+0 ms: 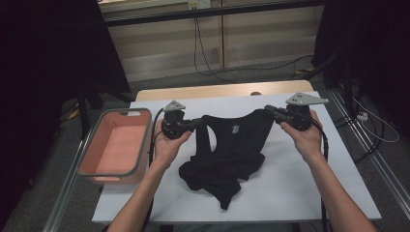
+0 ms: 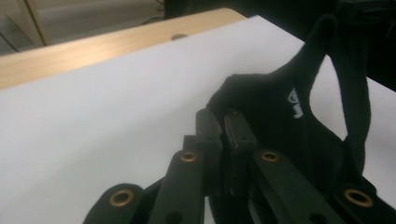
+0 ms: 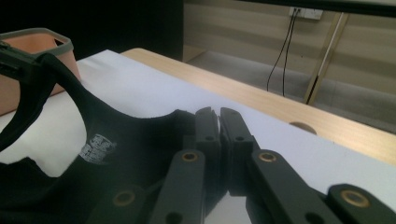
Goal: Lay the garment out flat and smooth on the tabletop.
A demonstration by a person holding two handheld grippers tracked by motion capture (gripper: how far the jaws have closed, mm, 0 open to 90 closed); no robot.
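- Black tank top [image 1: 232,150] hangs mid-table over the white sheet [image 1: 290,183], its small white neck label [image 1: 235,128] too blurred to read.
- Left gripper [image 1: 199,123] at nine o'clock is clamped on one shoulder strap.
- Right gripper [image 1: 269,109] at two o'clock pinches the other.
- Pink basket [image 1: 116,147] sits far left.

Two bare forearms reach in from the bottom of the high view, angling slightly outward, each hand wrapped around a black two-jaw gripper. The left gripper [image 1: 197,123] is gripped from below and behind, its jaws pointing inward toward the right gripper [image 1: 269,109], whose jaws point back the other way — the two face each other, well apart. A grey three-cornered plate sits on top of each, and a cable trails back along each wrist. In each gripper's own view the two black jaws stand nearly together, pinched on black cloth [image 2: 261,100] (the same piece). Both wrists are held level, hands raised off the surface.
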